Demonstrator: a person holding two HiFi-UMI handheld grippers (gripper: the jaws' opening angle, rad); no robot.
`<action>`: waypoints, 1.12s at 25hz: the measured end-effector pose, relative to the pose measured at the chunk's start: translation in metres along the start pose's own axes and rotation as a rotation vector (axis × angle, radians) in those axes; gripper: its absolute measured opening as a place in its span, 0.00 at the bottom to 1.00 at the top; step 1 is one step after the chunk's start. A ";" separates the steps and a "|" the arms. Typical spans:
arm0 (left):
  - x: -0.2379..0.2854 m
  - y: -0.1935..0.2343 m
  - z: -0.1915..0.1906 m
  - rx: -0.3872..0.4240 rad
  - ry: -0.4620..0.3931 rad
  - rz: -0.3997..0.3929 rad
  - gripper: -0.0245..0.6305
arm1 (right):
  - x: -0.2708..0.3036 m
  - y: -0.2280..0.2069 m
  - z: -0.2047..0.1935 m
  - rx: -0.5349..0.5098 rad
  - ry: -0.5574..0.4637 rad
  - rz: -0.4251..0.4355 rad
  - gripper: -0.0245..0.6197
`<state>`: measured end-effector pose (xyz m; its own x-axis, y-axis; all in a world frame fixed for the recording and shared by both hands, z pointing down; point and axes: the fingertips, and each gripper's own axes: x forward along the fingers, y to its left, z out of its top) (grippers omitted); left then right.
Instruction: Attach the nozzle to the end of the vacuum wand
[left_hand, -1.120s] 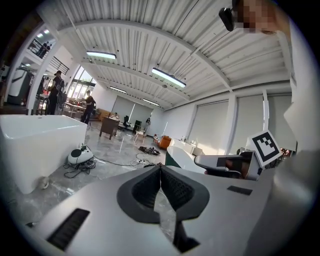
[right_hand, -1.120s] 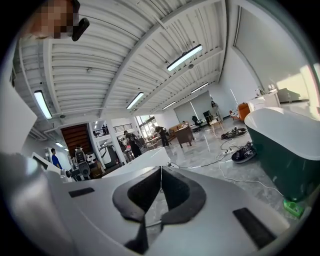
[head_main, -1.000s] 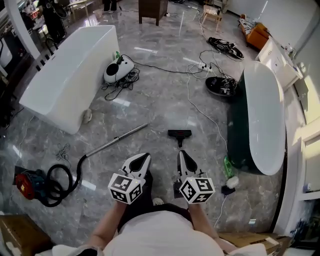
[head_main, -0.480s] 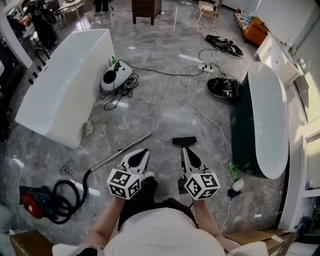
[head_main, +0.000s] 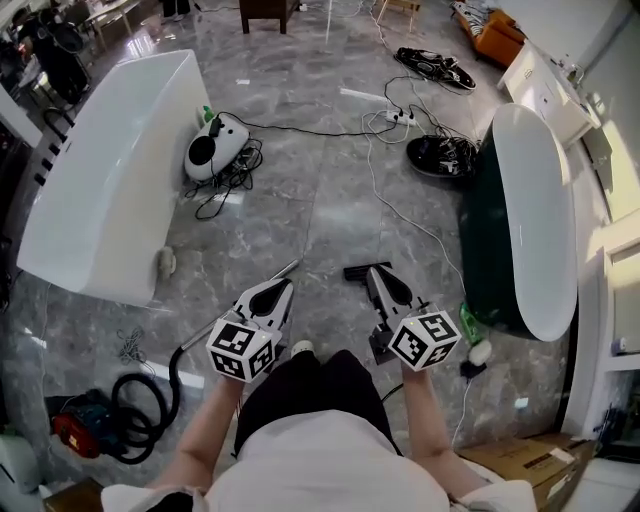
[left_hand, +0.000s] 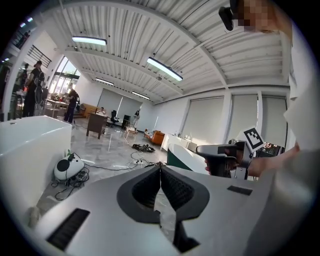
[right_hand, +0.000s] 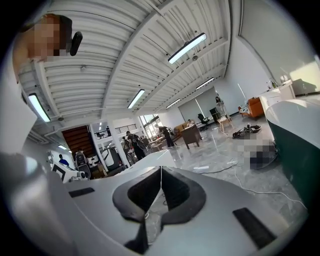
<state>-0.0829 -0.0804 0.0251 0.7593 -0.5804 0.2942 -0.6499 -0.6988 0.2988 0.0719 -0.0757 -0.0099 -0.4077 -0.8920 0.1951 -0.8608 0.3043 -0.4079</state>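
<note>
1. Left claw (head_main: 283, 288) & right claw (head_main: 374, 274): jaws together, nothing held.
2. Nozzle (head_main: 356, 271) on floor, left of green tub (head_main: 487, 250); wand (head_main: 289, 268) farther left.
3. Nozzle prob. light, stiff plastic; grab its neck.

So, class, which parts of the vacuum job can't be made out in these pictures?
- Head view: middle of the wand, behind the left gripper.
- Head view: neck of the nozzle, behind the right gripper.
- Both gripper views: wand and nozzle absent; each gripper's own body blocks the near floor.
</note>
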 end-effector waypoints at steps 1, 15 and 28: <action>0.003 0.002 0.001 -0.003 0.000 -0.005 0.05 | 0.002 -0.005 0.003 0.001 0.006 0.006 0.06; 0.055 0.038 -0.015 -0.042 0.056 0.048 0.05 | 0.049 -0.089 0.006 -0.124 0.184 0.089 0.06; 0.131 0.085 -0.062 -0.060 0.033 0.122 0.05 | 0.106 -0.160 -0.047 -0.104 0.102 0.170 0.06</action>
<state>-0.0405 -0.1899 0.1448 0.6735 -0.6448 0.3615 -0.7390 -0.5967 0.3127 0.1520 -0.2029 0.1182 -0.5736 -0.7883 0.2226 -0.8019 0.4850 -0.3490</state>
